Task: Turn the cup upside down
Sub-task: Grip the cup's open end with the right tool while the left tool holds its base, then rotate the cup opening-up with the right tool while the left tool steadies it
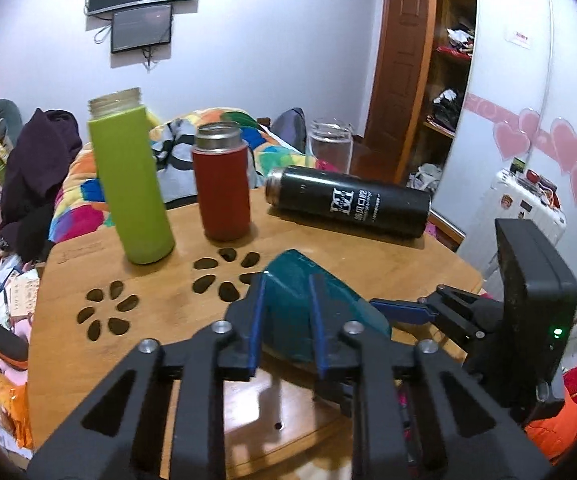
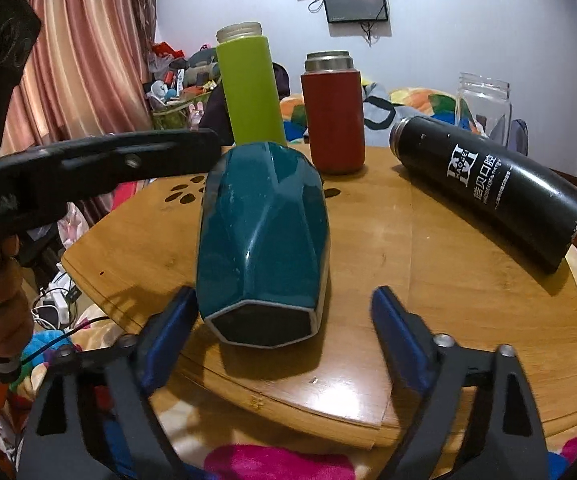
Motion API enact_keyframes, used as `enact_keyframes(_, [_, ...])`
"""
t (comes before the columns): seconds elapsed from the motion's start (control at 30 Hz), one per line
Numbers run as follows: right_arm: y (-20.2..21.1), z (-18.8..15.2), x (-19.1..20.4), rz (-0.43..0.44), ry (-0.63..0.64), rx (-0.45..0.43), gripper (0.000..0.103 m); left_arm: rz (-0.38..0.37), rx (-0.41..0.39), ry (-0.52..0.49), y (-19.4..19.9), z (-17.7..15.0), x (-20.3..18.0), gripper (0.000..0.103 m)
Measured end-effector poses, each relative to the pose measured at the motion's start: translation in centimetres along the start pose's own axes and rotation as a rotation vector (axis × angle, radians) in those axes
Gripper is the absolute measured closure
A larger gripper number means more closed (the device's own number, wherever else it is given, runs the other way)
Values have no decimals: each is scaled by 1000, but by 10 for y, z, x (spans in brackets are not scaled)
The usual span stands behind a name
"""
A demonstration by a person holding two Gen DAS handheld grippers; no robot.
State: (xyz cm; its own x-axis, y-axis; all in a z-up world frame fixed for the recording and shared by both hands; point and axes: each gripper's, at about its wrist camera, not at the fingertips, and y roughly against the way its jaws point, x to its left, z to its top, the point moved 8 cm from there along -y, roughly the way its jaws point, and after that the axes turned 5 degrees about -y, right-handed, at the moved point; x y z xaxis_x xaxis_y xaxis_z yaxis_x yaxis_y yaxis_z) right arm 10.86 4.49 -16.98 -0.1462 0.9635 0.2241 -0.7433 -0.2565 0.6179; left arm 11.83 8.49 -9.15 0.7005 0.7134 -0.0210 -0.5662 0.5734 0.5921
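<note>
A teal faceted cup [image 2: 262,240] lies on its side on the round wooden table [image 2: 448,300], its flat base toward the right wrist camera. My left gripper [image 1: 286,320] is shut on the teal cup [image 1: 288,312], its blue pads pressed on both sides. In the right wrist view the left gripper's finger [image 2: 128,156] reaches in from the left at the cup's far end. My right gripper [image 2: 282,332] is open, its blue pads [image 2: 392,332] on either side of the cup's base without touching it. The right gripper also shows in the left wrist view [image 1: 400,308].
On the table stand a green bottle [image 1: 130,184], a red flask [image 1: 220,184] and a clear glass jar [image 1: 330,144]. A black flask [image 1: 352,200] lies on its side at the right. The table has petal-shaped cutouts [image 1: 108,314]. A bed and clutter surround the table.
</note>
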Motion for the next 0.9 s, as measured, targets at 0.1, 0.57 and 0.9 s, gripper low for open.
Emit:
enact_keyframes(0.1, [0, 0, 2, 36, -2, -2, 40, -12, 8, 10, -6, 0, -3, 89])
enact_keyframes(0.57, [20, 11, 13, -50, 92, -99, 49, -31, -20, 42, -4, 6, 7, 89])
enact_keyframes(0.9, [20, 28, 24, -53, 149, -149, 50, -6, -47, 64, 0, 8, 26, 89])
